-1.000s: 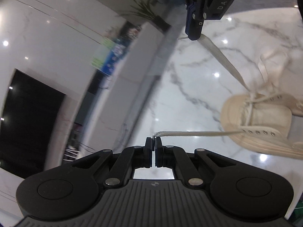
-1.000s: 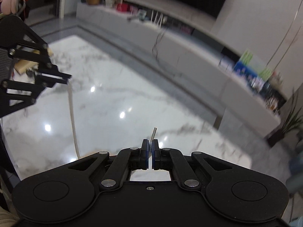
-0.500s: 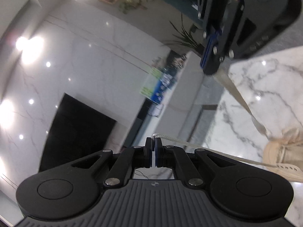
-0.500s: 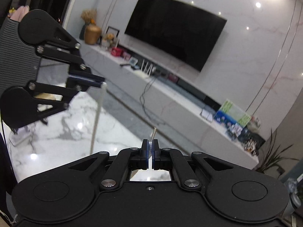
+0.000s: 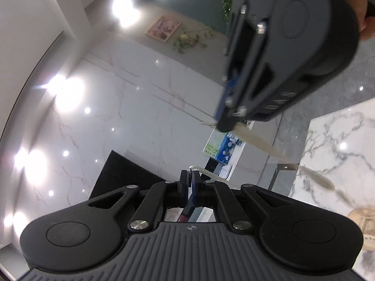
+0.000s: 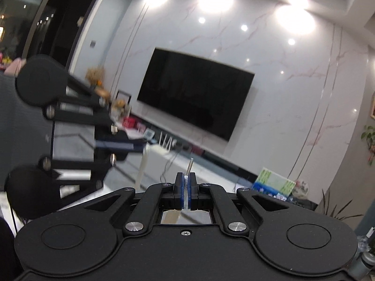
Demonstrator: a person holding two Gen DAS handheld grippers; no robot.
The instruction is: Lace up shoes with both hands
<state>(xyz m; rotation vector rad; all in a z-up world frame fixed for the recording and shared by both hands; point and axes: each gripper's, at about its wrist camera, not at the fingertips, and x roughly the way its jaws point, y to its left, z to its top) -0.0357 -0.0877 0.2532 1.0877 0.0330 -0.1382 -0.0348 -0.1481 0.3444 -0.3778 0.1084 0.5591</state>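
Left tongs point(image 5: 189, 175) clamped tight, pointing level; right tongs point(image 6: 186, 180) clamped too, tipped slightly down.

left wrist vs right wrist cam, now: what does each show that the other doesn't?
Left wrist only: the white grey-veined marble table, the toe of the cream canvas shoe on it, and the flat cream lace running from the right gripper down toward the shoe.

Right wrist only: the clear plastic lace tip poking up from the right gripper's shut jaws, and the whole black wall-mounted TV.

Both: the left gripper, each gripper shut on a lace end, and the white marble wall.
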